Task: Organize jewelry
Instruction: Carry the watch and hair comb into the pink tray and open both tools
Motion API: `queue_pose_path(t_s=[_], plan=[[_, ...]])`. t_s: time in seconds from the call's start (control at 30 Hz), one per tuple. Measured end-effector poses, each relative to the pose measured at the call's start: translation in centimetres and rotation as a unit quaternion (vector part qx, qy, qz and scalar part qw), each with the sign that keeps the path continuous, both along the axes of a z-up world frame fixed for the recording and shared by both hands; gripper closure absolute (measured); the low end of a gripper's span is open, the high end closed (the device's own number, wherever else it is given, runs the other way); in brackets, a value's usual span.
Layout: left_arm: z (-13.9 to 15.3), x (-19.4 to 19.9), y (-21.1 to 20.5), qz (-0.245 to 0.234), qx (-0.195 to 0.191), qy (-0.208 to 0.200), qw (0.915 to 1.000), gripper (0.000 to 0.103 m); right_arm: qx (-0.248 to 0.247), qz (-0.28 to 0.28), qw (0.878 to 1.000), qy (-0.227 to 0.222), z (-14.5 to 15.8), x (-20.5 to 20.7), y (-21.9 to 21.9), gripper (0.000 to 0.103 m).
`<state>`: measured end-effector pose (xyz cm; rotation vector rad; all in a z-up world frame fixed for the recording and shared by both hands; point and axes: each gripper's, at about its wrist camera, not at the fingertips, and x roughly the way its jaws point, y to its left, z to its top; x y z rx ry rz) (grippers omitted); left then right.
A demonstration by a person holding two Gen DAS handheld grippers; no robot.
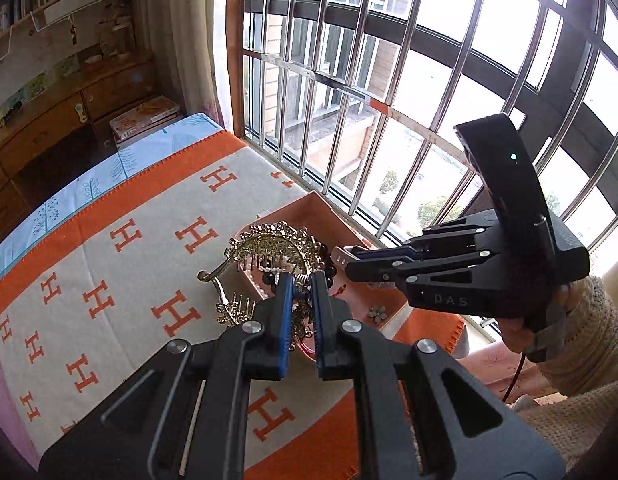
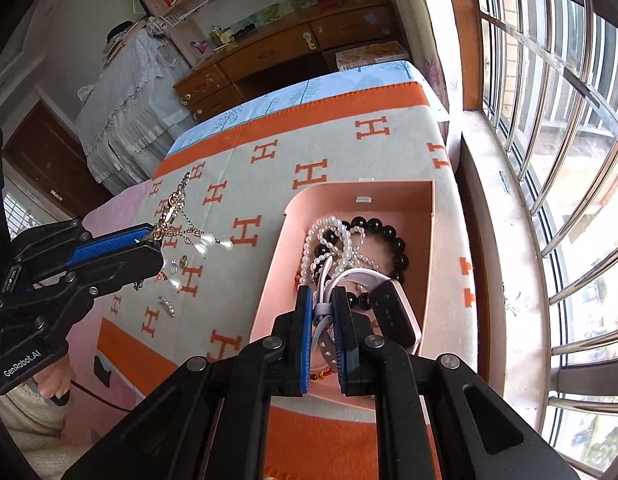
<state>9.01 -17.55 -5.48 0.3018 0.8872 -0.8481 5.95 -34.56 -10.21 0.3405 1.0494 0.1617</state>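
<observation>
Beside a barred window (image 2: 549,120) we work over a bed spread with an orange-and-cream H-patterned blanket (image 2: 269,152); wooden drawers (image 2: 269,60) stand beyond. Our left gripper (image 2: 159,240) has its jaws clamped on a gold hair ornament (image 1: 269,248) hung with pearl drops, held above the blanket. Our right gripper (image 2: 323,304) pinches a pale watch strap (image 2: 369,276) over the pink box (image 2: 389,196) holding pearls and black beads (image 2: 389,236).
</observation>
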Motion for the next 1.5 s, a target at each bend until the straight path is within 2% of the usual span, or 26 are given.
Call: queue_pose_path(t_s=[0.23, 0.33, 0.43, 0.6, 0.83, 1.0, 1.2, 1.33, 1.43, 1.47, 1.5], plan=[[-1.1, -0.6, -1.1, -0.008, 0.003, 0.013, 0.9999, 0.096, -0.001, 0.018, 0.999, 0.051, -5.4, 0.8, 2.5, 0.093], [-1.4, -0.5, -1.2, -0.006, 0.003, 0.019, 0.9998, 0.096, 0.008, 0.017, 0.997, 0.068, -6.5, 0.9, 3.1, 0.080], [-1.6, -0.4, -1.2, -0.006, 0.003, 0.021, 0.9998, 0.096, 0.025, -0.006, 0.999, 0.045, -6.1, 0.4, 2.5, 0.066], [-2.2, -0.5, -1.7, -0.013, 0.001, 0.031, 0.9994, 0.096, 0.018, -0.063, 0.998, 0.012, -4.2, -1.3, 0.6, 0.066], [-4.5, -0.5, -3.6, -0.023, 0.001, 0.050, 0.9985, 0.096, -0.005, -0.140, 0.990, -0.028, -2.6, -5.8, -1.1, 0.066], [-6.7, -0.1, -5.5, -0.025, 0.008, 0.057, 0.9980, 0.096, -0.013, -0.146, 0.989, -0.025, -2.7, -9.2, -1.9, 0.066], [-9.7, 1.2, -8.0, -0.018, 0.023, 0.080, 0.9963, 0.096, -0.037, -0.153, 0.987, -0.008, -4.7, -10.8, -1.5, 0.066], [-10.6, 0.9, -8.9, -0.009, 0.034, 0.070, 0.9969, 0.096, -0.040, -0.154, 0.987, -0.004, -5.5, -11.0, -1.5, 0.066], [-10.9, 0.7, -8.7, 0.001, 0.037, 0.079, 0.9962, 0.092, -0.048, -0.153, 0.987, -0.011, -5.6, -10.9, -1.3, 0.066], [-10.8, 0.7, -8.3, 0.008, 0.037, 0.085, 0.9957, 0.083, -0.050, -0.153, 0.987, -0.013, -5.5, -10.7, -1.3, 0.066], [-10.8, 0.5, -8.0, 0.014, 0.035, 0.086, 0.9956, 0.068, -0.052, -0.152, 0.987, -0.014, -5.5, -10.7, -1.2, 0.066]])
